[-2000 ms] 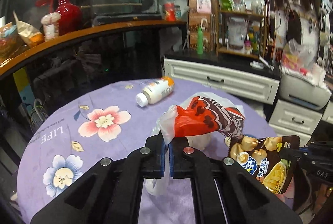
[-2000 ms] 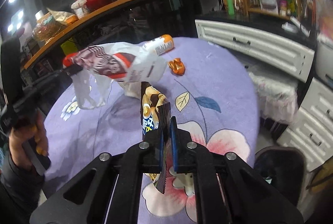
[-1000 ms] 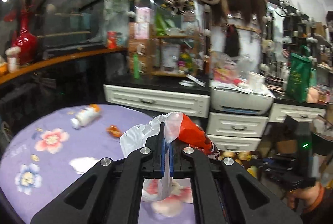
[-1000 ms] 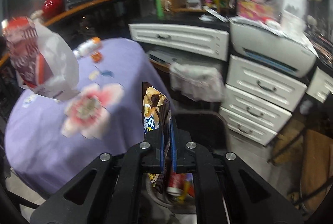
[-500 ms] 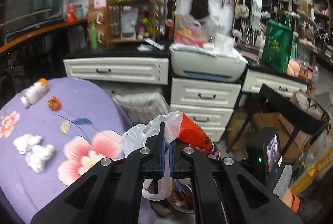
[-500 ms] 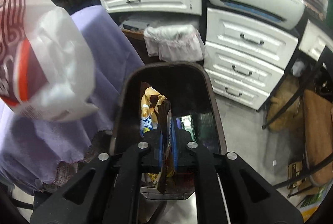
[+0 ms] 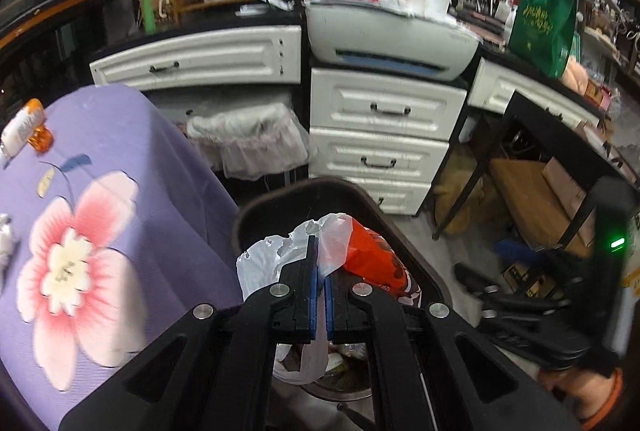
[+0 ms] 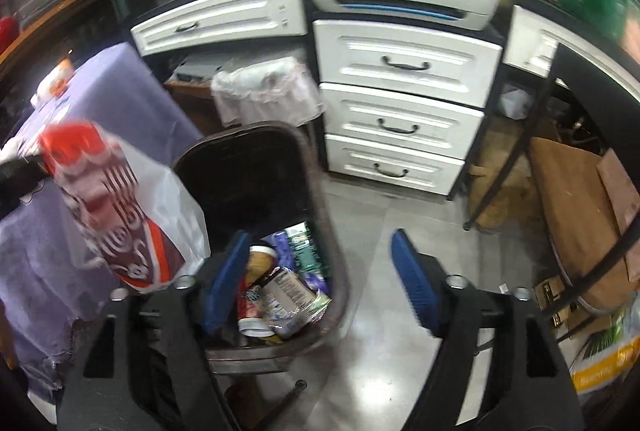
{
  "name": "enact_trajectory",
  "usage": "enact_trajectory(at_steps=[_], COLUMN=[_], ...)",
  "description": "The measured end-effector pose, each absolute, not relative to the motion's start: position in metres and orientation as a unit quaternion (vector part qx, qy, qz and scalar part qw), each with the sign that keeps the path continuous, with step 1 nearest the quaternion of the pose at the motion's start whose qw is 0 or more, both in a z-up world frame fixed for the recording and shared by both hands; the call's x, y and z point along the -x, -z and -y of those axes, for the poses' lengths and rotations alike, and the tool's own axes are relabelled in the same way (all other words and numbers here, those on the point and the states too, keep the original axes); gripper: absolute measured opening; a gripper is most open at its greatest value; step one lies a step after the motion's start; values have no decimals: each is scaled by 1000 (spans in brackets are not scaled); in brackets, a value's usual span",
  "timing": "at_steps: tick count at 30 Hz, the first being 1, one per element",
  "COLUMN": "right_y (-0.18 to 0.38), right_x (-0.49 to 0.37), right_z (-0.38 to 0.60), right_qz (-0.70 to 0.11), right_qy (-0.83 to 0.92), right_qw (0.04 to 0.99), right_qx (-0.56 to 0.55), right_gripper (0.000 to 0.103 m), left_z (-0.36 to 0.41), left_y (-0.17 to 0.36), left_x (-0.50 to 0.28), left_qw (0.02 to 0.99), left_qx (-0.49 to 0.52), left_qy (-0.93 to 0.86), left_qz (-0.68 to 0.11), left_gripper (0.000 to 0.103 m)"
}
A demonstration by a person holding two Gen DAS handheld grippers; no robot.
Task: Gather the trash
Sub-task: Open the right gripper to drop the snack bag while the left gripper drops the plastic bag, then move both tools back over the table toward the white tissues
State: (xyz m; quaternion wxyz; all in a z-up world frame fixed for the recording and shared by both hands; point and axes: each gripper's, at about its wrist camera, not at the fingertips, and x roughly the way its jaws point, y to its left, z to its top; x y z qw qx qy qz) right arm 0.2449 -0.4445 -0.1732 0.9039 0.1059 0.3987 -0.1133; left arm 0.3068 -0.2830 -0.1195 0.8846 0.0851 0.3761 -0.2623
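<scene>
The left gripper [image 7: 318,263] was clamped on a thin white plastic bag [image 7: 264,263] with a red and brown snack wrapper [image 7: 372,263] bunched against it, both held over the open dark trash bin [image 7: 280,199]. From the left wrist view the gripper's own body hid most of the bin's inside and the lower part of the bag. The right wrist view showed the same wrapper and bag [image 8: 120,215] hanging at the bin's left edge [image 8: 192,159], motion-blurred, so its print was hard to read.

The right gripper [image 8: 320,263] was spread wide with nothing between its blue pads [image 8: 412,283], above the bin's near right side. Inside the bin lay a jumble of cups, jars and packets [image 8: 276,291], partly covered by the left pad.

On the purple flowered tablecloth [image 7: 120,135] an orange-capped white bottle [image 7: 22,127] sat at the frame's far left, cut off, with a small orange scrap [image 7: 40,142] beside it. White drawers [image 7: 380,135] stood behind the bin.
</scene>
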Motion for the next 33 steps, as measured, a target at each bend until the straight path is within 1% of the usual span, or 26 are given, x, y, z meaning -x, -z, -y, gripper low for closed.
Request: enact_trajectory(at_steps=[8, 11, 13, 14, 15, 16, 17, 18, 22, 23, 24, 27, 33], right_y=[166, 166, 166, 166, 165, 165, 164, 163, 160, 160, 160, 162, 155], right_x=[-228, -227, -226, -226, -225, -226, -226, -225, -225, -225, -225, -224, -227], right_z=[467, 471, 472, 471, 470, 469, 468, 468, 469, 470, 471, 471, 464], right_qz=[-387, -387, -386, -386, -385, -385, -384, -382, -377, -378, -377, -379, -371], right_qy=[140, 144, 144, 143, 143, 142, 142, 142, 144, 145, 146, 146, 119], right_qw=[902, 900, 899, 900, 900, 900, 901, 902, 904, 903, 903, 902, 905], right_qx=[-132, -142, -146, -146, -145, -144, -144, -144, -142, -142, -142, -145, -170], right_gripper=[75, 75, 75, 75, 75, 75, 76, 76, 78, 83, 85, 85, 85], left_z=[304, 308, 310, 311, 313, 313, 313, 312, 307, 306, 303, 295, 275], left_y=[162, 169, 175, 178, 181, 184, 184, 184, 181, 179, 176, 163, 129], left_x=[-314, -316, -318, -318, -319, -318, -317, -315, -306, -303, -300, -290, -265], left_qw=[856, 852, 846, 842, 838, 837, 838, 842, 838, 839, 842, 853, 873], left_qx=[-90, -96, -98, -99, -103, -108, -109, -109, -108, -108, -108, -103, -98], left_qy=[268, 265, 266, 268, 269, 267, 266, 266, 273, 273, 272, 274, 281], left_qz=[-434, -440, -451, -457, -463, -466, -463, -457, -461, -457, -452, -432, -386], left_gripper=[3, 4, 6, 12, 32, 44, 63, 68, 68, 70, 73, 80, 89])
